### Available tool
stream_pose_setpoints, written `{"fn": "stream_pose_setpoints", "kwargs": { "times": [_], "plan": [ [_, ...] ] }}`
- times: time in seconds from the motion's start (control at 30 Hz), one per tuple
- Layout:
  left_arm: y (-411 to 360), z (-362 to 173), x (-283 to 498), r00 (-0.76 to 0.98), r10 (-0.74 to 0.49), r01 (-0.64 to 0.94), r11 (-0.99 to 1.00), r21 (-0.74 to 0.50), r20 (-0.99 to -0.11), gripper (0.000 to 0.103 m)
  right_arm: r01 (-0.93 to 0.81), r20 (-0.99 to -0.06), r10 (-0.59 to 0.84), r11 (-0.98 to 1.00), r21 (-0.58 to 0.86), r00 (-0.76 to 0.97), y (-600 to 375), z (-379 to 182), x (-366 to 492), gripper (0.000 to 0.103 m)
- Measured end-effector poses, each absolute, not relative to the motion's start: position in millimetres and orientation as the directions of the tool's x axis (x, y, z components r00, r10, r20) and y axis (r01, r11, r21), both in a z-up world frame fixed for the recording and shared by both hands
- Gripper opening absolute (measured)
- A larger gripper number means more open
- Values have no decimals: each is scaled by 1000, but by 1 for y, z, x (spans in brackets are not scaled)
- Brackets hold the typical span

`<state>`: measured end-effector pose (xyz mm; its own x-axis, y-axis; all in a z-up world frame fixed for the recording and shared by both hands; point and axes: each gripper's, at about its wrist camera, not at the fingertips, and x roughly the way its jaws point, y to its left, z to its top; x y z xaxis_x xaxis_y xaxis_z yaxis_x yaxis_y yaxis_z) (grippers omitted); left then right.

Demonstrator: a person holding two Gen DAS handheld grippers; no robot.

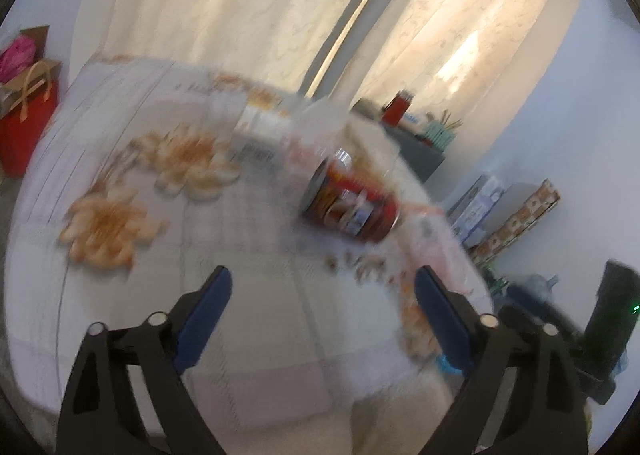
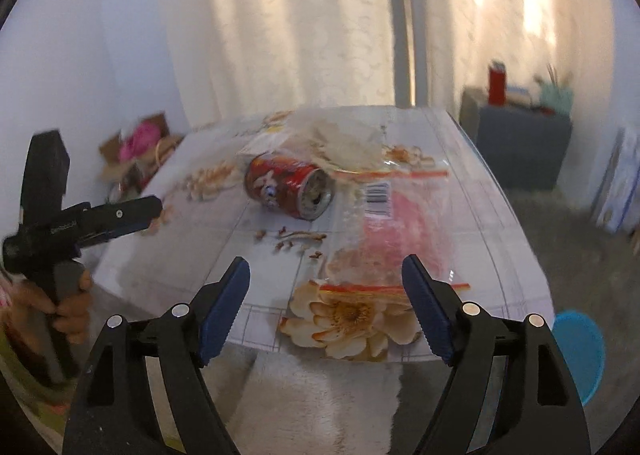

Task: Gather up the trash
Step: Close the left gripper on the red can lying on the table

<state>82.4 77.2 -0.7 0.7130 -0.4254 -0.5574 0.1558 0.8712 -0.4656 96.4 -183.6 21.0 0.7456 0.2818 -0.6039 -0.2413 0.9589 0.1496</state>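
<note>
A red drink can (image 2: pixel 290 185) lies on its side in the middle of the flower-patterned table (image 2: pixel 264 287), its open end turned towards me. Beside it on the right lies a clear zip bag (image 2: pixel 400 215) with a red strip and a barcode. A crumpled clear bag (image 2: pixel 340 143) sits behind the can. Small brown scraps (image 2: pixel 294 239) are scattered in front of the can. My right gripper (image 2: pixel 326 275) is open and empty above the table's near edge. My left gripper (image 1: pixel 322 287) is open and empty too, short of the can (image 1: pixel 348 199). From the right wrist, the left gripper (image 2: pixel 154 211) shows at the table's left, held by a hand (image 2: pixel 68 295).
A blue bin (image 2: pixel 580 351) stands on the floor at the table's near right corner. A white fluffy rug (image 2: pixel 320 395) lies below the near edge. A grey cabinet (image 2: pixel 524 143) stands at the back right, a red bag (image 1: pixel 28 123) at the far left, and boxes (image 1: pixel 508 215) by the wall.
</note>
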Motion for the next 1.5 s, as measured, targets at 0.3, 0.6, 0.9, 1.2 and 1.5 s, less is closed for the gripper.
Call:
{"fn": "stream_pose_setpoints", "kwargs": {
  "times": [0.3, 0.6, 0.9, 1.2, 1.5],
  "plan": [
    [66, 14, 176, 695, -460, 159, 848, -505, -553, 52, -128, -602, 289, 946, 297, 744, -226, 12, 103, 75],
    [54, -15, 252, 564, -482, 90, 843, -530, -671, 24, -86, -590, 280, 938, 335, 757, -248, 8, 108, 75],
    [59, -12, 236, 559, -494, 90, 835, -543, -666, 7, -68, -595, 275, 936, 346, 755, -258, 4, 112, 75],
    [71, -14, 187, 558, -498, 102, 835, -541, -664, 2, -89, -584, 285, 936, 341, 760, -254, 11, 111, 75],
    [72, -21, 139, 596, -455, 127, 867, -482, -661, 2, -114, -585, 289, 942, 317, 758, -242, 18, 112, 75]
  ]
}}
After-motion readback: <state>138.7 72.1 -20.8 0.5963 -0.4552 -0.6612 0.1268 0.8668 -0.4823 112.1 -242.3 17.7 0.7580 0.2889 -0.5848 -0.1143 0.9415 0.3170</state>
